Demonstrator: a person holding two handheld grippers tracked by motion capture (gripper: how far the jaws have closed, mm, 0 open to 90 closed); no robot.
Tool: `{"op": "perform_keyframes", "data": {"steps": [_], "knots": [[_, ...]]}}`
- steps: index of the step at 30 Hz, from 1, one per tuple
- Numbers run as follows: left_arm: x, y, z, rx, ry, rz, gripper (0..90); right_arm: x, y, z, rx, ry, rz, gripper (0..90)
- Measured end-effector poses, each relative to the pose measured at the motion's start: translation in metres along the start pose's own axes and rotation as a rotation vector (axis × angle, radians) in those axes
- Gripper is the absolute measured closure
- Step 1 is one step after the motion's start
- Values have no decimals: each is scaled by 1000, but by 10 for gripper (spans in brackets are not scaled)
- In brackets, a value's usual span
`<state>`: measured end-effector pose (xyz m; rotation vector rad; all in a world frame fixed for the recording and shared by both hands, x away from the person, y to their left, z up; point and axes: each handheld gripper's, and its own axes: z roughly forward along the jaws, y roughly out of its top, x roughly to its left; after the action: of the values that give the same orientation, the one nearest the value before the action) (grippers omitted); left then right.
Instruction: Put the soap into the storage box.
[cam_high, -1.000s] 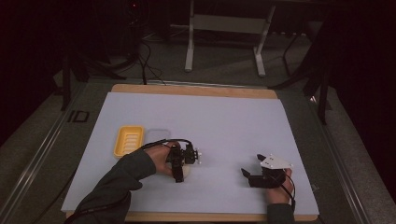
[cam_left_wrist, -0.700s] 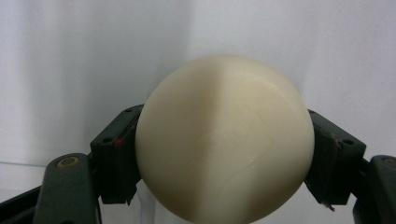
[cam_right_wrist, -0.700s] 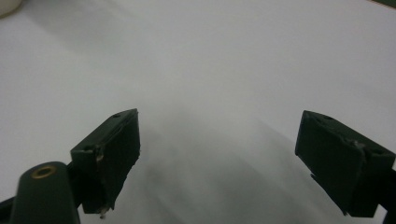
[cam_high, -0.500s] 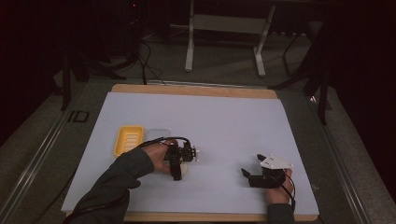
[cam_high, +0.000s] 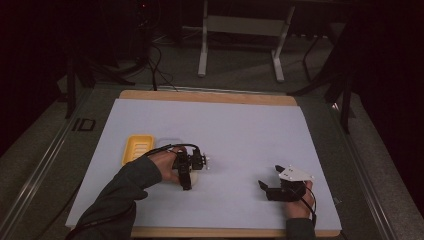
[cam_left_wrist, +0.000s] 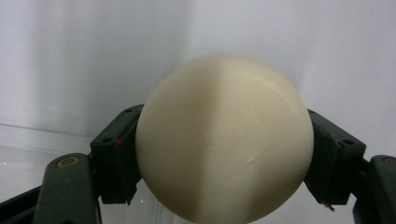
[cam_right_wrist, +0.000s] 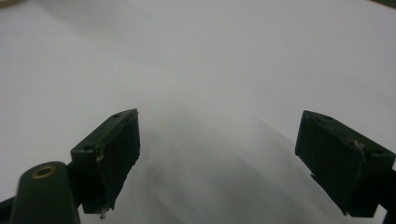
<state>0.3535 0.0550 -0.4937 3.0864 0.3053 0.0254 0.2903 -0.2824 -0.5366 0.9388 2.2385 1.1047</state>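
Cream ball (cam_left_wrist: 224, 140) sits clamped in my left gripper (cam_high: 186, 175) at lower centre-left for carrying, I judge; my right gripper (cam_right_wrist: 229, 163) idles, jaws apart, lower right.

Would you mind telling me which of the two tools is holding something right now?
The left tool, beside the yellow tray: it grips a cream ball. The right tool is open with nothing between its jaws.
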Motion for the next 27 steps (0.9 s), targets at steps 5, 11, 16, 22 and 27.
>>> {"op": "perform_keyframes", "data": {"steps": [5,11,16,22,27], "knots": [[5,-5,-4,-14,2,-14,247,0,0,0,0,0,0,139],[10,-10,-13,-36,8,-30,248,0,0,0,0,0,0,139],[15,-16,-18,-46,15,-47,248,0,0,0,0,0,0,139],[20,-22,-23,-58,25,-75,248,0,0,0,0,0,0,139],[26,-29,-29,-70,33,-98,248,0,0,0,1,0,0,139]]}}
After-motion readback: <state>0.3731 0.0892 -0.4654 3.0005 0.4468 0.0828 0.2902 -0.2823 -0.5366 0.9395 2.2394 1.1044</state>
